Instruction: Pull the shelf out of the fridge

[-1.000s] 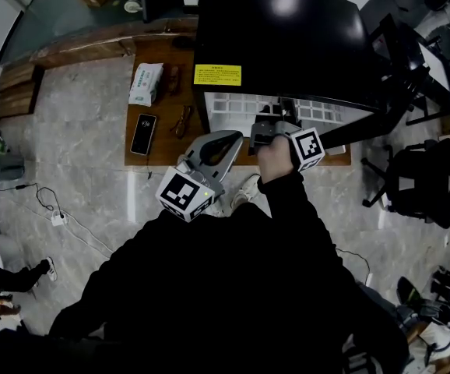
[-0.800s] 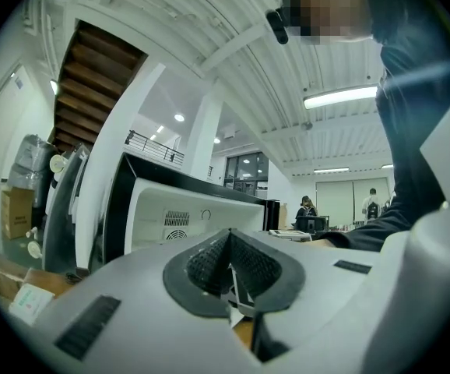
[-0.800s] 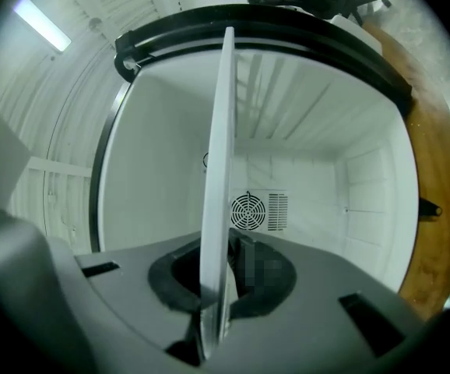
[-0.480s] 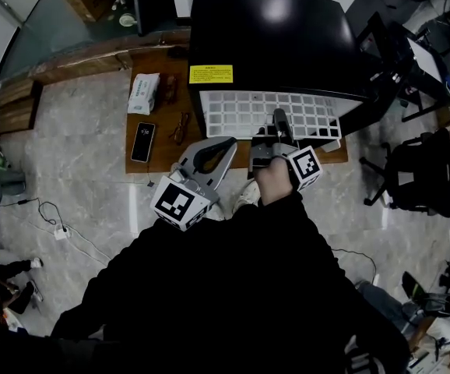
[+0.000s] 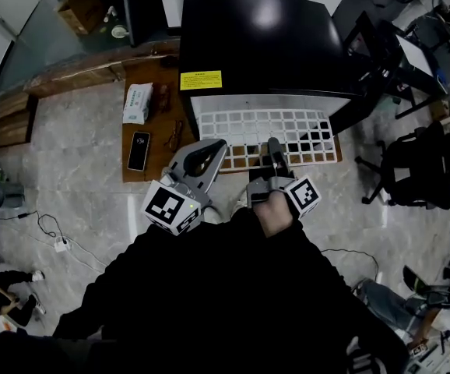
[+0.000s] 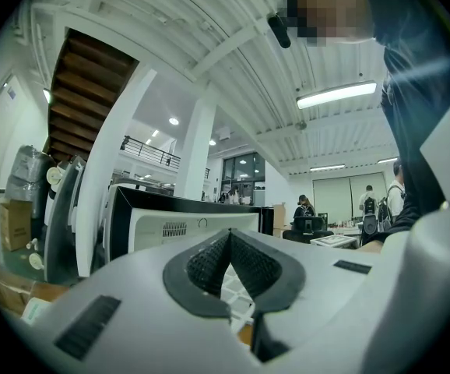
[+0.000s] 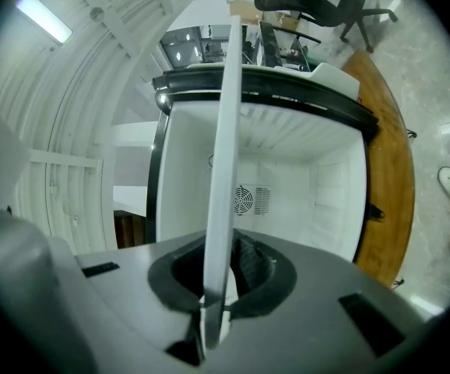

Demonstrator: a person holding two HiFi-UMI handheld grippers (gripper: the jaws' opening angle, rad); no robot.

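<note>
White shelf (image 5: 260,135): we are gripping edge in right tool (image 5: 272,143) to pull from fridge (image 5: 264,45); left tool (image 5: 220,145) clenched, empty.

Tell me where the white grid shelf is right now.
The white grid shelf is at the head view's centre, sticking out of the black fridge, its front edge clamped in the right gripper.

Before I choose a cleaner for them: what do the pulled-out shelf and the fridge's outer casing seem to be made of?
Shelf: a white, matte open grid of thin bars. It could be coated wire or moulded plastic; I cannot tell which. Fridge casing: black and glossy, with bright reflections on top, so probably painted metal or plastic.
</note>
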